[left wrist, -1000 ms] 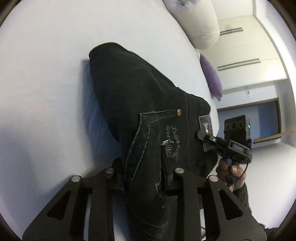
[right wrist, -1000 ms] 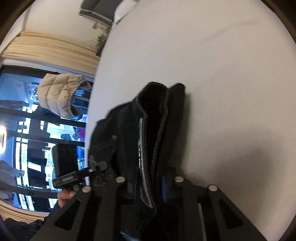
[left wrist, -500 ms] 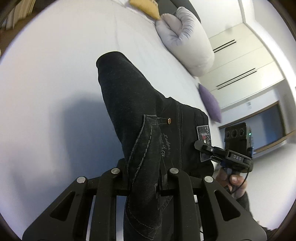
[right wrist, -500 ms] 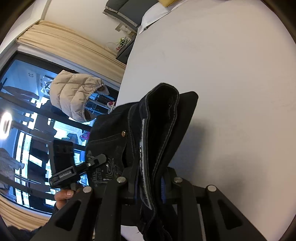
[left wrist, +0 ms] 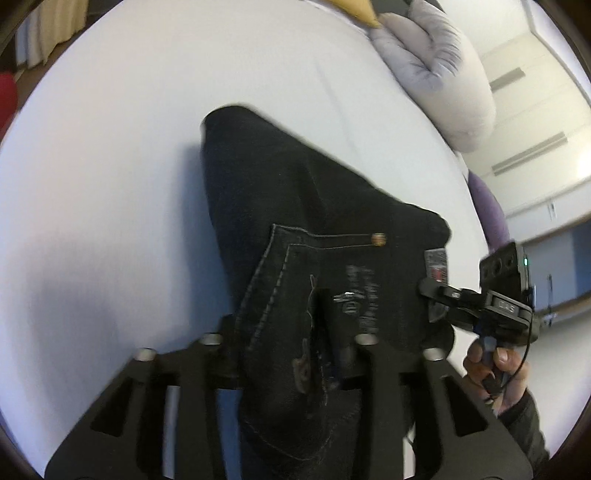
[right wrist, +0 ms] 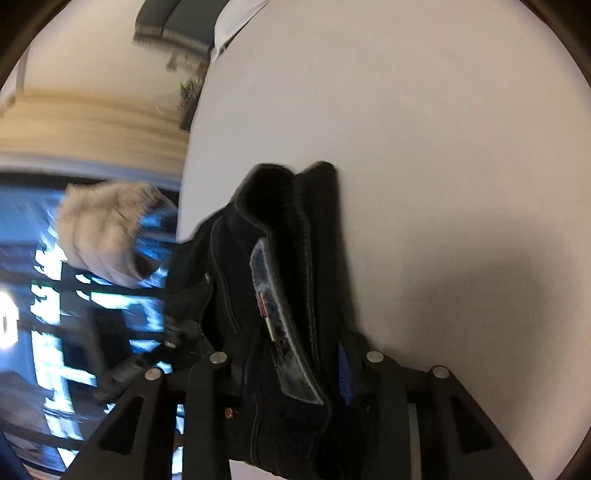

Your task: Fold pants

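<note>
**Black pants carried over the bed, clamped in both claws**

The black pants point(left wrist: 314, 229) hang folded in a thick bundle above the white bed point(left wrist: 110, 166). The left claw point(left wrist: 288, 339) is clamped on the denim near the stitched back pocket. The right claw point(right wrist: 295, 358) is clamped on the waistband end, where several stacked layers and the inner label show edge-on.

Compared with half a second ago, both views are now blurred by motion, and the bundle sits lower in the frame with more of the far bedding visible past it. In the left view, a grey pillow point(left wrist: 443, 74) and the corner of a yellow cushion point(left wrist: 358, 11) now show at the far end of the bed. The pocket has also slid closer to the left claw. This suggests the bundle is being swung or carried across the bed, probably toward a final laying-down, though whether its far end touches the mattress cannot be told.

The folding looks well advanced, since the pants are already doubled into a compact stack.

For room to move: the mattress is wide and bare to the left of the pants in the left view and to the right in the right view. The bed's edge lies close on the right hand point(left wrist: 495, 373) side in the left view, beside a purple cushion point(left wrist: 487, 206). Setting down toward the middle looks safer than near that edge.
</note>
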{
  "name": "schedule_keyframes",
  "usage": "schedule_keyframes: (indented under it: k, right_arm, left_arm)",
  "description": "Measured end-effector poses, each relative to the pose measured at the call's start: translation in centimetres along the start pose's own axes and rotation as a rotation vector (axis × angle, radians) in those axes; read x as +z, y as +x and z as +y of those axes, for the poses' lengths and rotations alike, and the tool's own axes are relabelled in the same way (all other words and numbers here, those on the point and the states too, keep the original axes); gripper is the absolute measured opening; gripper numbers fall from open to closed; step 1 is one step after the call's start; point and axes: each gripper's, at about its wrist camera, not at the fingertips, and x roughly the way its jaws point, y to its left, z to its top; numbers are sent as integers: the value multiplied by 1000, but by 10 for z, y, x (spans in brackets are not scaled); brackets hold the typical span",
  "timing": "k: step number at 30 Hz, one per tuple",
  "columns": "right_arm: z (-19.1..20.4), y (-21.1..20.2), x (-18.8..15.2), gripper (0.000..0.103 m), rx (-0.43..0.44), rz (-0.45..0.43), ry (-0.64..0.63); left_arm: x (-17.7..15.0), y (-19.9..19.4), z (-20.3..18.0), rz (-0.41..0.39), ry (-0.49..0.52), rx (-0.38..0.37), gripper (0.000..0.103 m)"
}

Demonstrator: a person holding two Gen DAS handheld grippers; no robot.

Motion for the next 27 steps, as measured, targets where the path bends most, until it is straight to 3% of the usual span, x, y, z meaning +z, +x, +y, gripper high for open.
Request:
schedule_keyframes:
  k: [2, 5, 7, 9, 11, 13, 15, 18, 21, 24, 27]
  right_arm:
    - [-2, -10, -8, 50, 29, -21, -7]
    - [9, -34, -22, 64, -57, -97, -57]
    - [23, -58, -35, 64, -114, -171, -105]
    - [42, -80, -48, 66, -166, -247, -163]
    - [73, -109, -70, 78, -245, -379, -257]
    - [108, -140, -101, 88, -296, -539, -369]
    - [137, -165, -128, 102, -323, -678, -460]
    - [180, -209, -181, 103, -335, -915, -606]
    - [208, -238, -214, 103, -349, -1046, -669]
    - [232, -266, -250, 103, -392, -1195, -706]
    - [254, -292, -280, 103, -408, -1286, -746]
  left_arm:
    - [-7, -9, 12, -29, -32, -34, 47]
    - [-21, -41, 11, -90, -3, 52, 63]
    - [-41, -70, -3, -166, 54, 108, 69]
    - [-60, -105, -23, -282, 134, 225, 80]
    - [-90, -150, -53, -474, 219, 329, 85]
    - [-114, -178, -90, -634, 273, 407, 102]
    - [-150, -212, -127, -828, 346, 528, 103]
    - [-198, -245, -179, -1050, 460, 721, 103]
    - [-240, -276, -216, -1206, 506, 840, 103]
    - [-269, -301, -237, -1276, 461, 902, 103]
    - [-279, -330, -245, -1222, 377, 813, 103]
